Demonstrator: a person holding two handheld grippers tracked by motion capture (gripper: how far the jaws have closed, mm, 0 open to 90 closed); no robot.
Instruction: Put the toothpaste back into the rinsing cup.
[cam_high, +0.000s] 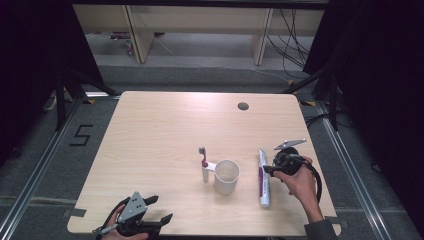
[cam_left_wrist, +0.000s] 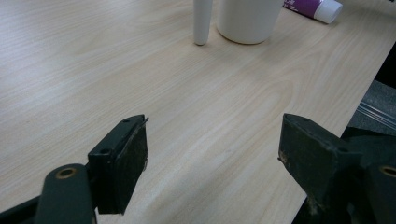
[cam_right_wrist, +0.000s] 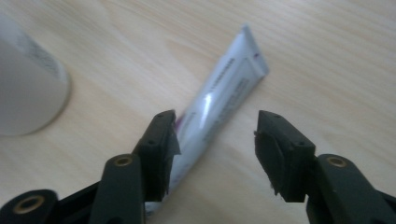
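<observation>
Right gripper (cam_right_wrist: 215, 140) poised over the toothpaste tube (cam_right_wrist: 224, 98); grasp not yet made.

Jaws spread, holding nothing; tube lies flat on the table (cam_high: 150, 150), right of the white cup (cam_high: 226, 176), cap toward the person. One jaw sits over the tube, the other on bare wood, so closing now would likely pinch an edge and skid the tube toward the cup. Left gripper (cam_high: 150, 212) idle near the front edge, jaws apart, empty. Toothbrush (cam_high: 204, 165) touches the cup's far side.
</observation>
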